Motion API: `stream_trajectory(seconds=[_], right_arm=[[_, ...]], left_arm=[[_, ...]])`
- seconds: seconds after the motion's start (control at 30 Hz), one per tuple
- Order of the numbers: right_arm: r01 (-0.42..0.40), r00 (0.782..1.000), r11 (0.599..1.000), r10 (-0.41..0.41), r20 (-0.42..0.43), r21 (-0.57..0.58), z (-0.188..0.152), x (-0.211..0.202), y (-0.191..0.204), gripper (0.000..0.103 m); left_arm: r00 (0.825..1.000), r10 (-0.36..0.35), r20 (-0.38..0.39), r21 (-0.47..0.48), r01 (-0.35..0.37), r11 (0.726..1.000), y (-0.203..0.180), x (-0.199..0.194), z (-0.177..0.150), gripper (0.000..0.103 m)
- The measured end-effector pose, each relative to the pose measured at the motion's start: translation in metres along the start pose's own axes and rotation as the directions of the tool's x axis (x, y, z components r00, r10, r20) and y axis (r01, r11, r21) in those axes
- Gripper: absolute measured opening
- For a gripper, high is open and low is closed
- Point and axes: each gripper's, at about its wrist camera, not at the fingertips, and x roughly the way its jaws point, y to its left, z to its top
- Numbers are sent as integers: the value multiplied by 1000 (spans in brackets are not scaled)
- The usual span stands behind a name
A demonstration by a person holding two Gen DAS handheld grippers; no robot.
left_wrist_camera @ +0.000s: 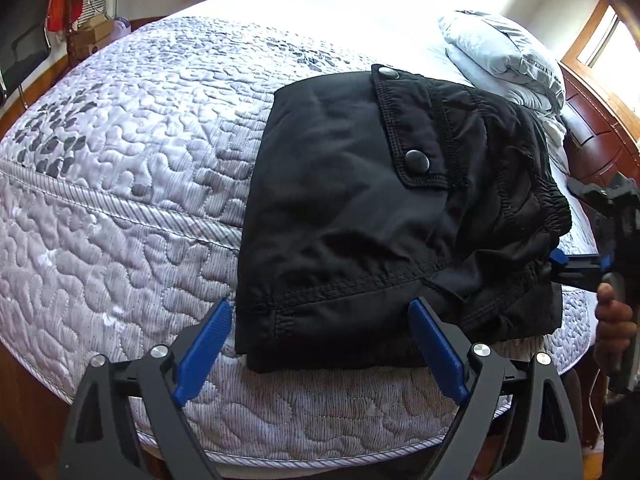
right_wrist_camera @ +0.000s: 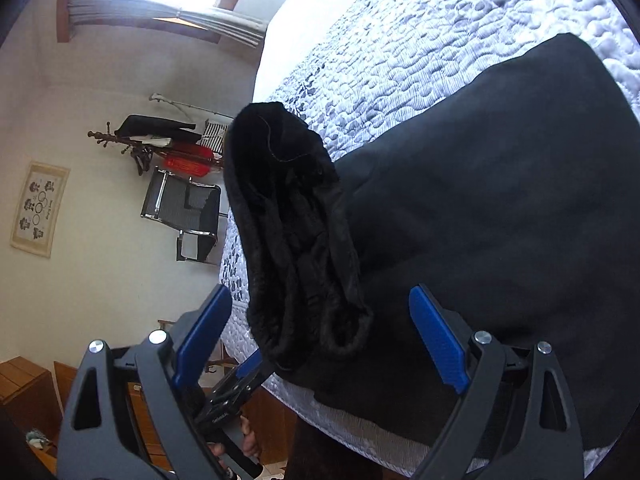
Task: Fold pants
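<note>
Black pants (left_wrist_camera: 360,216) lie folded into a compact stack near the front edge of the quilted bed (left_wrist_camera: 120,184), pocket flap with two snaps on top, elastic waistband at the right. My left gripper (left_wrist_camera: 320,344) is open, its blue fingers at the near edge of the stack, holding nothing. My right gripper (right_wrist_camera: 320,332) is open at the waistband end of the pants (right_wrist_camera: 500,220), with the bunched waistband (right_wrist_camera: 296,248) between its fingers but not clamped. The right gripper also shows in the left wrist view (left_wrist_camera: 580,268) at the stack's right side.
A folded grey duvet (left_wrist_camera: 500,52) lies at the far right of the bed by a wooden headboard (left_wrist_camera: 600,136). A chair (right_wrist_camera: 184,216) and a coat rack (right_wrist_camera: 160,144) with clothes stand beyond the bed's far side. The mattress edge runs just below the stack.
</note>
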Motion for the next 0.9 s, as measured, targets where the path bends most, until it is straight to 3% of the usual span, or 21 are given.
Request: stream_trajectory(seconds=[0.57,0.73,0.9], right_arm=[[45,998,997,-48,-49,-60,10,42,30,91],[53,997,996,-57,-53,-67,9,48,36,67],[23,998,998,-26,-61,-52,12,49,31,33]], left_arm=[[1000,16,-20,-16,-16,1000,12,-7,-2,93],[1000,16,-26,-35,-17,999,18,-10,-3,94],[999,16,-29,-47,-17,999,23,-11,-3,94]])
